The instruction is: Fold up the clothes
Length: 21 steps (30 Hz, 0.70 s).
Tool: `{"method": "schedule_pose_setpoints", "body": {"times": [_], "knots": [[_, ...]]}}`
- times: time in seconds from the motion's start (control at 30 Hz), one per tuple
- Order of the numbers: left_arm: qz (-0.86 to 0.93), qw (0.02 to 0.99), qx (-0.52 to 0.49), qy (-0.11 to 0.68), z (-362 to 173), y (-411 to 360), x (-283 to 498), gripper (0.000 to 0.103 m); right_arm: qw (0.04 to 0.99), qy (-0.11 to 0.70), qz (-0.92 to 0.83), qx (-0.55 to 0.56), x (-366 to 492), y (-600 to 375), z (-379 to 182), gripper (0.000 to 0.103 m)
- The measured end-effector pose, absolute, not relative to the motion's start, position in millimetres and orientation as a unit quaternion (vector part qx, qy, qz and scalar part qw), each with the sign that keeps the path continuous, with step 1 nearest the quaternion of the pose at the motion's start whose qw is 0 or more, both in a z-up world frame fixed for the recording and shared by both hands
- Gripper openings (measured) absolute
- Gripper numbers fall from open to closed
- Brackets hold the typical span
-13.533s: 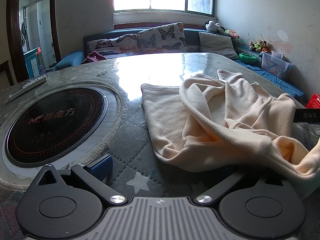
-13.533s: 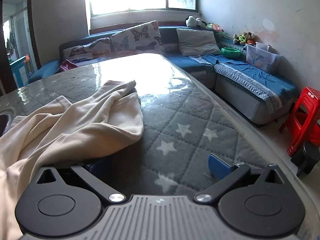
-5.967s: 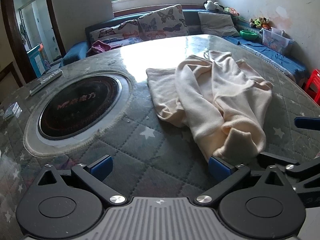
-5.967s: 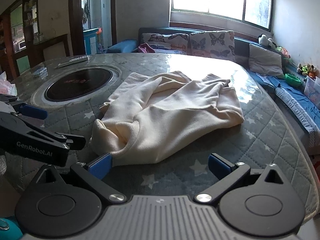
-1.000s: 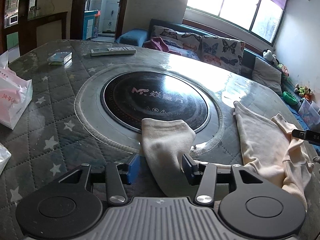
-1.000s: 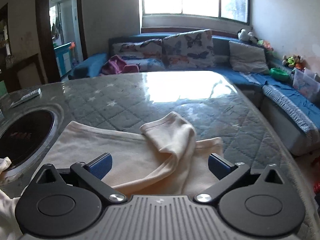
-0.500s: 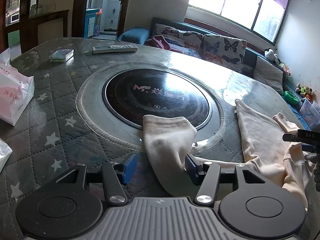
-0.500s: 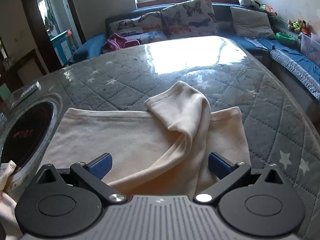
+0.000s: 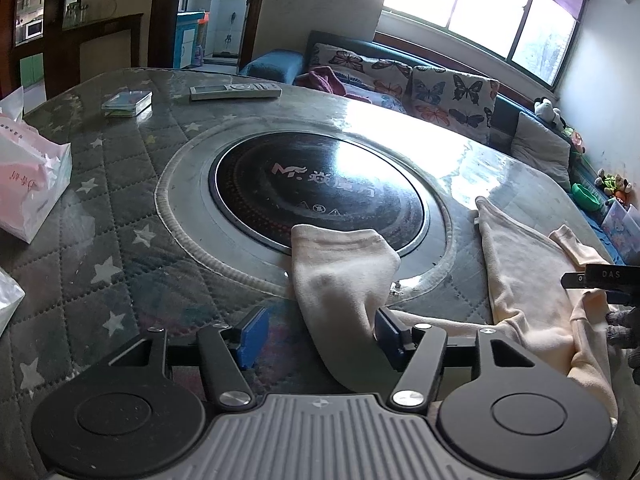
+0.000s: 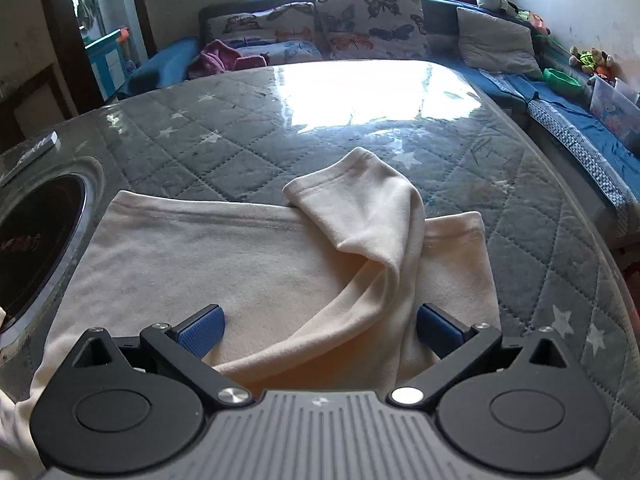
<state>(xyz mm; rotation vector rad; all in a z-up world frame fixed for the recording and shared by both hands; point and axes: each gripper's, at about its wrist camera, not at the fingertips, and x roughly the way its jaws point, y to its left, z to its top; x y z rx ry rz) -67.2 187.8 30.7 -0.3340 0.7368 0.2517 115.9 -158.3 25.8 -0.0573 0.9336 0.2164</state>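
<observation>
A cream long-sleeved garment (image 10: 224,256) lies spread on the quilted grey table cover. One sleeve (image 9: 340,276) stretches over the rim of the black cooktop; my left gripper (image 9: 316,336) is open with this sleeve lying between its blue pads, against the right pad. The other sleeve (image 10: 372,216) lies folded over the garment's body; my right gripper (image 10: 320,324) is open wide just above it. The right gripper's tip shows at the right edge of the left wrist view (image 9: 600,276).
A round black cooktop (image 9: 316,192) is set in the table. A remote (image 9: 234,91), a small box (image 9: 127,102) and pink-white bags (image 9: 28,184) lie at the far and left sides. A blue sofa with butterfly cushions (image 10: 360,20) stands behind the table; its edge is at the right.
My left gripper has opened wider around the sleeve over the last second. My right gripper has moved lower and closer over the folded sleeve.
</observation>
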Motion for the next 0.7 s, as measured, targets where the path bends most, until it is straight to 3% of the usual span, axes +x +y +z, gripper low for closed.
{"method": "schedule_pose_setpoints", "body": {"times": [0.53,0.6,0.7], "knots": [[0.129,0.909,-0.171,0.358,30.7,191.1,-71.7,0.067,0.885,0.453,0.105,-0.031,116.4,-157.7,26.5,0.102],[0.131,0.909,-0.172,0.357,31.3,191.6,-72.4,0.068,0.887,0.45,0.1,-0.033,114.8,-158.6,28.4,0.096],[0.133,0.909,-0.171,0.356,32.1,191.7,-73.5,0.068,0.89,0.444,0.1,-0.028,112.8,-161.9,34.0,0.074]]}}
